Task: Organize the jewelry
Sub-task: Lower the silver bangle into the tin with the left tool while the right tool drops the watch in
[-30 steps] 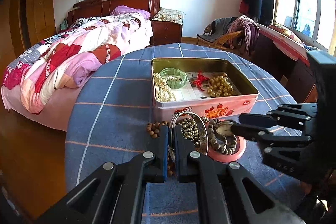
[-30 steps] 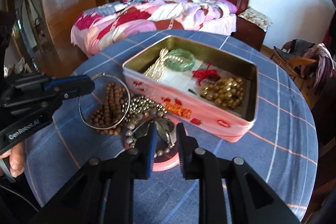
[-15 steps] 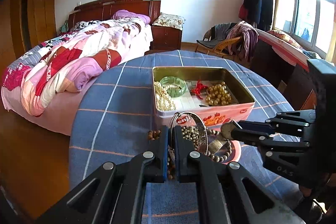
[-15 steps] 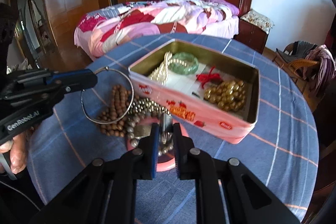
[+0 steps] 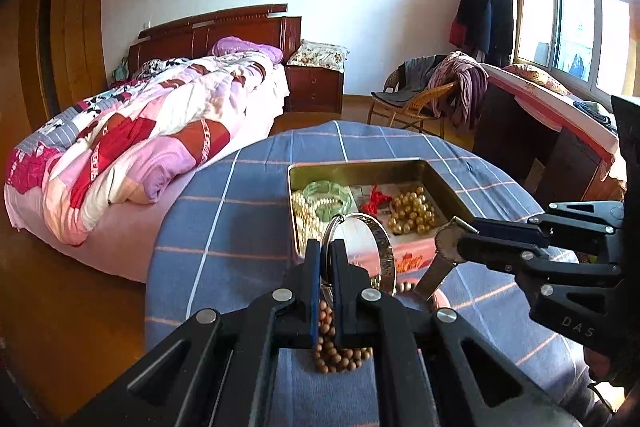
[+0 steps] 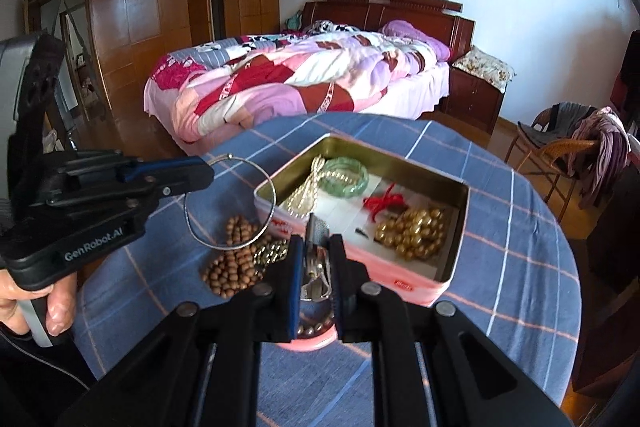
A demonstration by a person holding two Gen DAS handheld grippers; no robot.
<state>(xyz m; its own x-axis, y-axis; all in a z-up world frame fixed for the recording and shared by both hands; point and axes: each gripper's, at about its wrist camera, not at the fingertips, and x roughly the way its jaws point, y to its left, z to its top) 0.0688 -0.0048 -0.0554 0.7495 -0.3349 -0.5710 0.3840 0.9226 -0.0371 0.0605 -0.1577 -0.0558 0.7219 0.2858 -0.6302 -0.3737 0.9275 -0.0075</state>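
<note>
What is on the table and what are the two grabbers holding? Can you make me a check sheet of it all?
Surface: round table under a blue checked cloth.
Job's things: open pink tin holding a green bangle, pearl strand, red cord and gold beads; brown wooden beads and a pink dish lie beside it.
Clutter: nothing seen.
Grippers: left gripper shut on a silver bangle; right gripper shut on a metal watch.
Cables: nothing seen.
Surroundings: bed, wicker chair, wardrobe.
</note>
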